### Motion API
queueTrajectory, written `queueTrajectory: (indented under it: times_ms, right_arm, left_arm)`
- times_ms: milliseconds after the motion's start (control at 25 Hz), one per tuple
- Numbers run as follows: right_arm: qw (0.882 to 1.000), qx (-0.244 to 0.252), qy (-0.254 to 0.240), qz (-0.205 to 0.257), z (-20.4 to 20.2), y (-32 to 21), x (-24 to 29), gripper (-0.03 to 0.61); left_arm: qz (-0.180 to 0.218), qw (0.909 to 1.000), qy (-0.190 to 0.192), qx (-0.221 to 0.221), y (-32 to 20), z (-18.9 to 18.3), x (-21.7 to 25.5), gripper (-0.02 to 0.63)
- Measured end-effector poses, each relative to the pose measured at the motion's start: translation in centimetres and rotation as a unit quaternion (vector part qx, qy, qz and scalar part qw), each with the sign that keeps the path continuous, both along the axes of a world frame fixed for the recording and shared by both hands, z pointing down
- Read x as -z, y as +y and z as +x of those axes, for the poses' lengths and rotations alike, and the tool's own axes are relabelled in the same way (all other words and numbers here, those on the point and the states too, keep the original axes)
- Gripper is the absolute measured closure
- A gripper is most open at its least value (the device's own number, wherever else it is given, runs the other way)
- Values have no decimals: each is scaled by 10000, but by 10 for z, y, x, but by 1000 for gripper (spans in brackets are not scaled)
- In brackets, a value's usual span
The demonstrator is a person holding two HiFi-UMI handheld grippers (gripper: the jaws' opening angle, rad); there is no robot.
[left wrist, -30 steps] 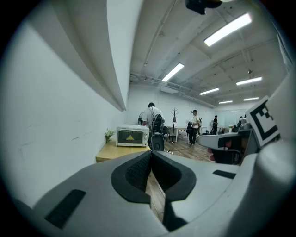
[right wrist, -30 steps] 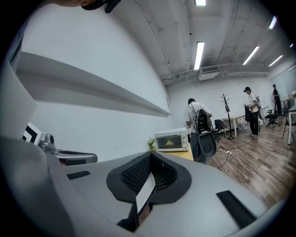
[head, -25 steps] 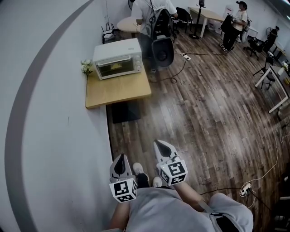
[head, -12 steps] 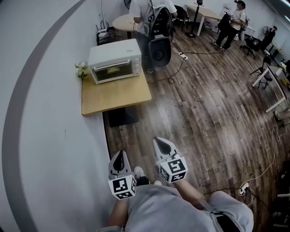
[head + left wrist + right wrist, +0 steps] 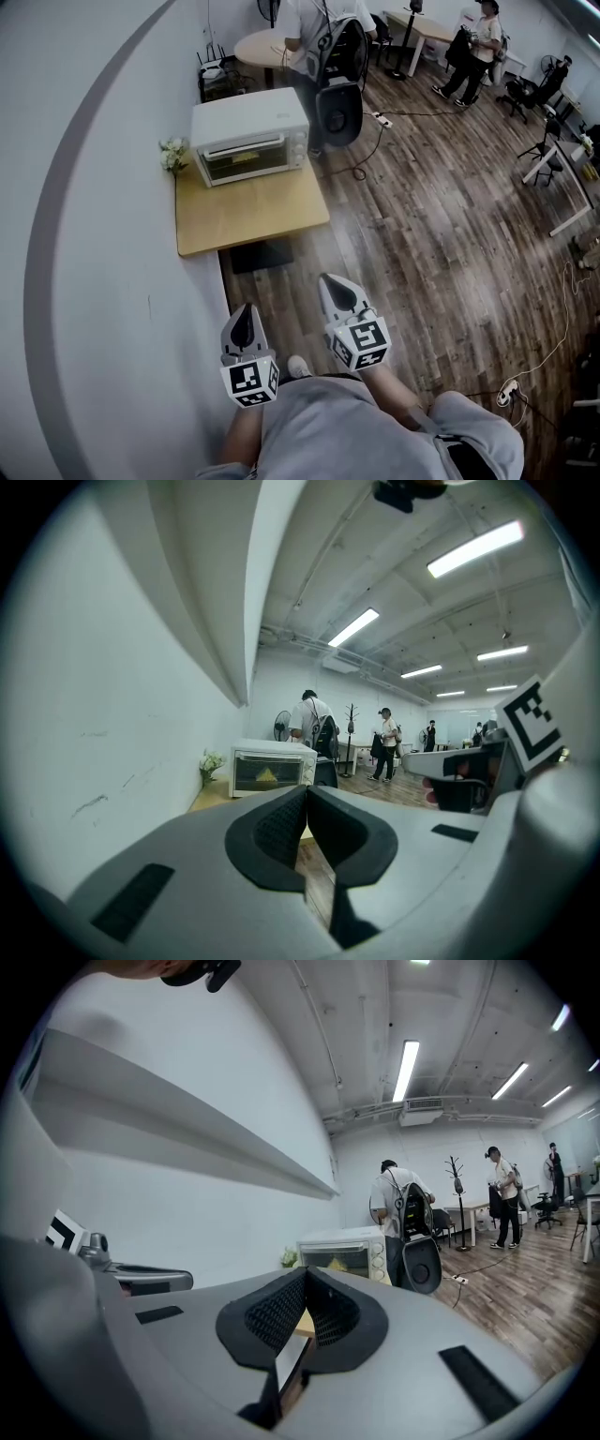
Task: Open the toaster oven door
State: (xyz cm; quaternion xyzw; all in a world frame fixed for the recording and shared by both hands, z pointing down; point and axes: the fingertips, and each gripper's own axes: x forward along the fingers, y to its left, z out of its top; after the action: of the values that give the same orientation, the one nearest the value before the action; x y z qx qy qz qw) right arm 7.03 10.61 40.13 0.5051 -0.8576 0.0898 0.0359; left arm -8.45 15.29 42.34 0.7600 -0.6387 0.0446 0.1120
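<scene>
A white toaster oven stands at the far end of a small wooden table against the left wall, its glass door closed and something yellow inside. Both grippers are held side by side over the wooden floor, well short of the table. The left gripper is shut with nothing between its jaws; so is the right gripper. In the left gripper view the oven shows far ahead above the closed jaws. In the right gripper view the oven also lies ahead of the closed jaws.
A small bunch of flowers stands left of the oven. A person with a backpack stands just behind the table, beside a black round object. A dark mat lies under the table's near edge. Cables and a power strip lie on the floor.
Both grippers have moved forward along the wall toward the table, still shut. The table and oven sit a little nearer and lower in the head view.
</scene>
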Motion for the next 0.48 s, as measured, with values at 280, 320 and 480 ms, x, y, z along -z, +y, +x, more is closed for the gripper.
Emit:
queueTrajectory:
  times_ms: [280, 320, 480]
  right_arm:
    - [9999, -55, 48, -69, -18, -20, -7, 580]
    - [9999, -66, 58, -73, -19, -24, -7, 580]
    - [9999, -96, 75, -63, -22, -40, -11, 580]
  left_arm:
    - [-34, 9999, 73, 96, -25, -29, -6, 609]
    - [-44, 9999, 87, 105, -27, -30, -8, 610]
    - [-52, 9998, 129, 126, -39, -34, -12, 609]
